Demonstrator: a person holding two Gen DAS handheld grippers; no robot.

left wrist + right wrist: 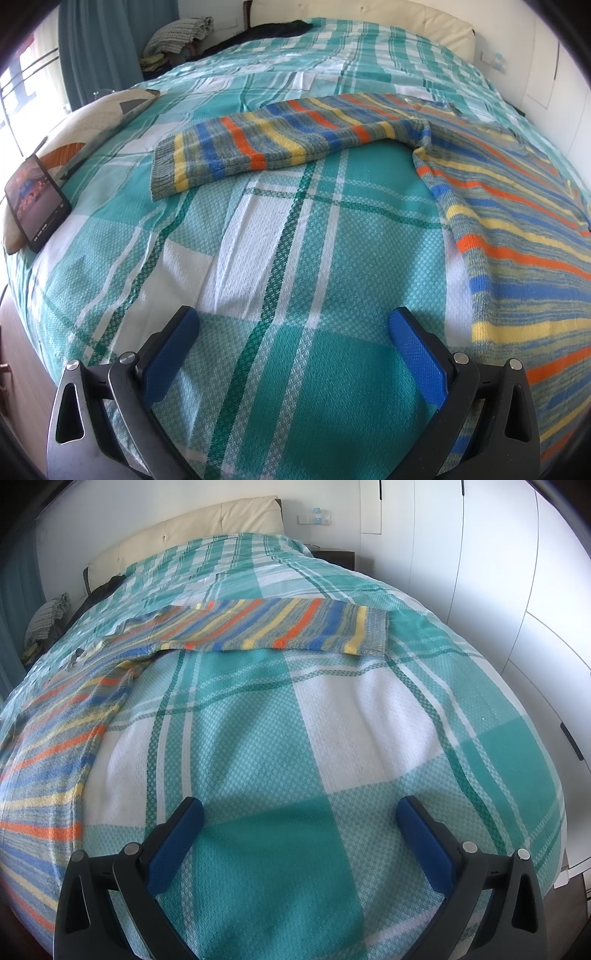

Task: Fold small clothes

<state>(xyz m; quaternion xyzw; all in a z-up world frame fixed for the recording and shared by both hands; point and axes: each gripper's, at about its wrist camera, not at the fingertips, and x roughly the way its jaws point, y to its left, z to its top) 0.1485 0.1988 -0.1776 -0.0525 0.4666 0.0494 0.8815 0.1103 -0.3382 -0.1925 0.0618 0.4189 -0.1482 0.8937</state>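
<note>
In the left wrist view, the left gripper point(293, 343) is being held with its jaws wide apart, empty, above the checked bedspread point(280, 258). The striped sweater point(517, 236) is lying flat to its right, one sleeve point(258, 147) stretched out across the bed. A phone point(37, 201) is propped against a pillow point(74, 125).

In the right wrist view, the right gripper point(300, 829) is likewise being held agape and empty; the sweater is lying at left, its other sleeve point(288, 629) spread outward. No fold is being shown; folding is judged not yet begun.
</note>
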